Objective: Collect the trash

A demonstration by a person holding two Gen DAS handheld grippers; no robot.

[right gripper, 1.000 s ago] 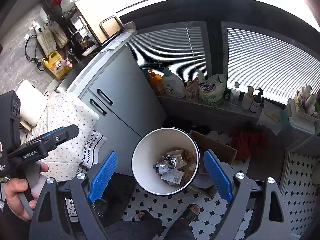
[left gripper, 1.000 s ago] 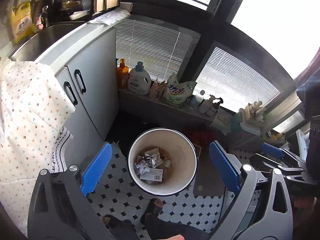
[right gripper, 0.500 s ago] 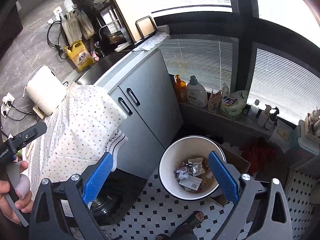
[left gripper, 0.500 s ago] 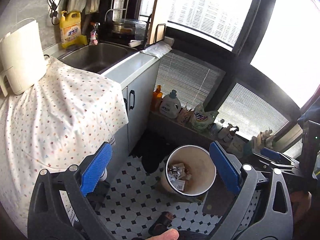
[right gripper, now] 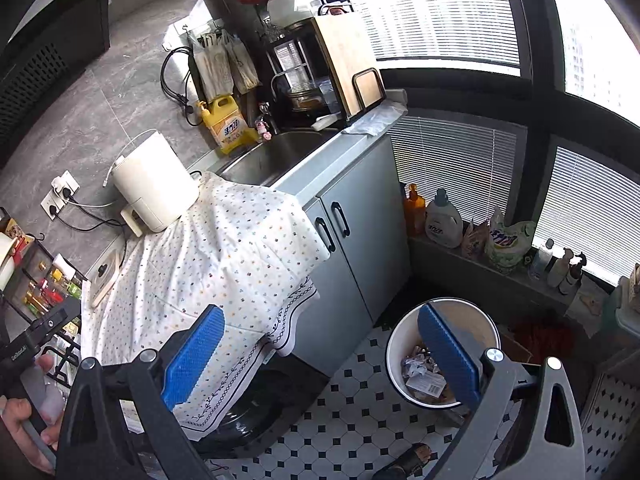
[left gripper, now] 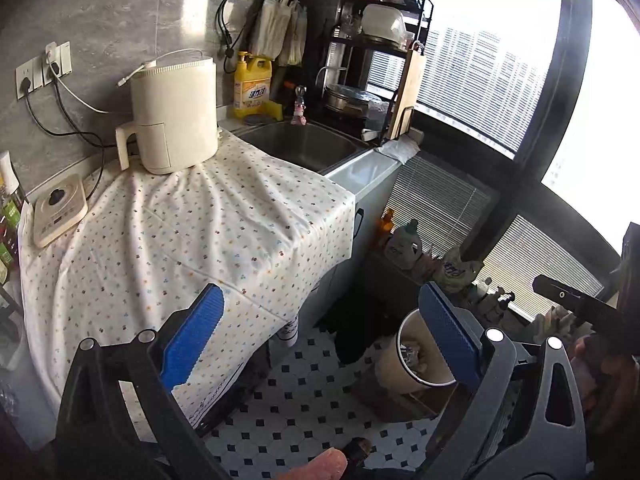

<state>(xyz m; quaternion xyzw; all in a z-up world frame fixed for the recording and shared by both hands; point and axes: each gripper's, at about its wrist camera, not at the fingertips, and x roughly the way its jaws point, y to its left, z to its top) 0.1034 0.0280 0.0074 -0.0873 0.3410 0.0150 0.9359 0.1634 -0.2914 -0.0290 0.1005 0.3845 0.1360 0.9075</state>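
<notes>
A white round trash bin [right gripper: 400, 344] stands on the tiled floor by the grey cabinet and holds crumpled wrappers and paper [right gripper: 418, 372]. It also shows low right in the left wrist view [left gripper: 394, 360]. My left gripper [left gripper: 320, 336] is open and empty, raised over the edge of the cloth-covered counter [left gripper: 192, 232]. My right gripper [right gripper: 320, 352] is open and empty, up high between the counter and the bin. No loose trash shows on the cloth.
A white air fryer [left gripper: 172, 116] and a small scale [left gripper: 58, 208] sit on the floral cloth. Behind are a sink [left gripper: 304, 144], yellow detergent jug [left gripper: 252, 88] and dish rack [left gripper: 380, 60]. Detergent bottles [right gripper: 442, 220] line the window ledge.
Both grippers have lifted and swung left, away from above the bin toward the cloth-covered counter. The bin has slid to the lower right of both views. Both stay open.
</notes>
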